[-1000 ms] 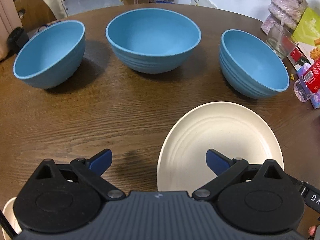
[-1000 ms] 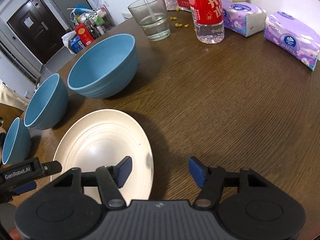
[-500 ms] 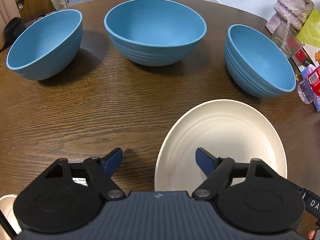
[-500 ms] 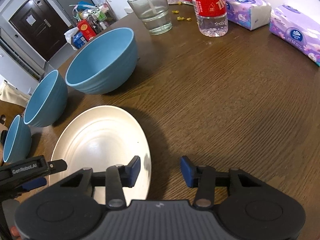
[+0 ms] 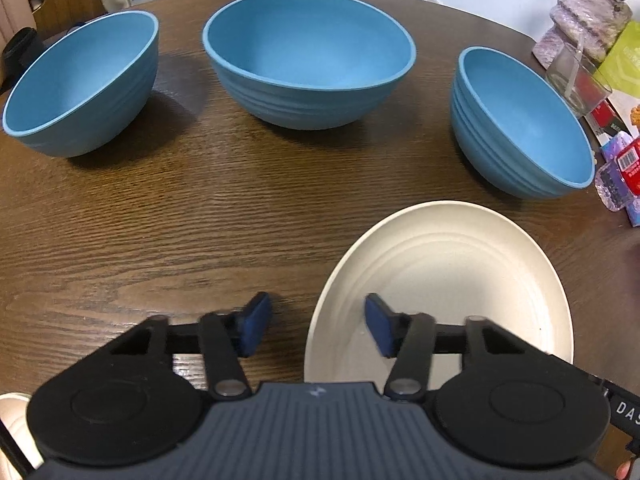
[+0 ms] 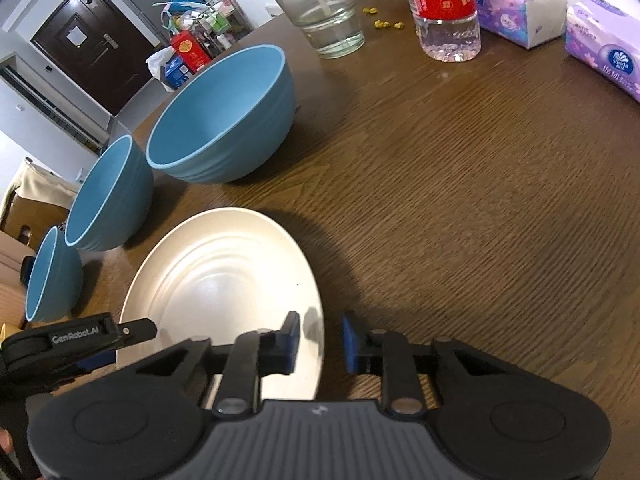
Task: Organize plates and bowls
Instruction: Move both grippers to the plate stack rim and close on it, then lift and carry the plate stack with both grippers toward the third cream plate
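Observation:
A cream plate (image 5: pixel 448 280) lies on the brown wooden table (image 5: pixel 200 220); it also shows in the right wrist view (image 6: pixel 224 272). My left gripper (image 5: pixel 316 328) straddles its left rim, jaws partly open, not touching. My right gripper (image 6: pixel 320 340) straddles its right rim with a narrow gap, not clamped. Three blue bowls stand behind: a left bowl (image 5: pixel 80 88), a large middle bowl (image 5: pixel 308 56) and a right bowl (image 5: pixel 520 120). In the right wrist view the nearest bowl (image 6: pixel 224 116) stands beyond the plate.
A glass of water (image 6: pixel 320 12), a red-labelled bottle (image 6: pixel 444 4) and tissue packs (image 6: pixel 604 48) stand at the table's far right. Another cream dish edge (image 5: pixel 12 420) shows at the left wrist view's lower left. A chair (image 5: pixel 60 4) is behind.
Both grippers have narrowed their jaws steadily around opposite rims of the cream plate. The left wrist camera has tilted slightly toward the bowls.

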